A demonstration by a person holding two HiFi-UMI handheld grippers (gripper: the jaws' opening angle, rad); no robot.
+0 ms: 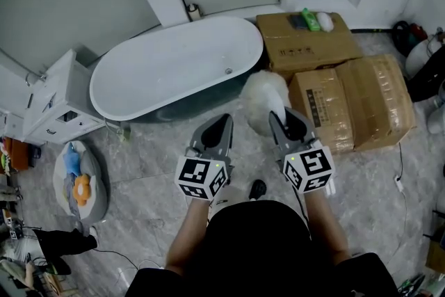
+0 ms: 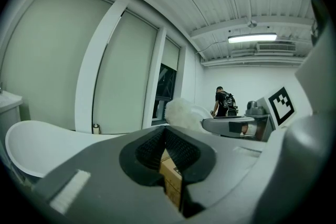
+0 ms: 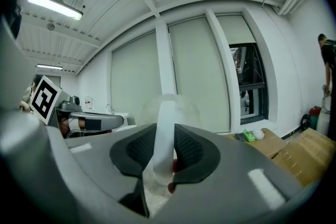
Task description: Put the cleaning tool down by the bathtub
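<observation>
A white oval bathtub (image 1: 174, 66) stands on the marble floor ahead of me, and its rim shows in the left gripper view (image 2: 37, 147). The cleaning tool is a fluffy white duster head (image 1: 264, 97) on a white handle (image 3: 163, 139). My right gripper (image 1: 288, 123) is shut on that handle, with the fluffy head held out just off the tub's right end. The head also shows past my left jaws (image 2: 181, 113). To the left of the right one, my left gripper (image 1: 217, 129) is shut and holds nothing.
Cardboard boxes (image 1: 306, 45) (image 1: 361, 101) crowd the right of the tub, with a green bottle (image 1: 309, 19) on the far one. A white cabinet (image 1: 55, 104) and a basin of toys (image 1: 76, 181) sit at left. A person (image 2: 223, 102) stands far off.
</observation>
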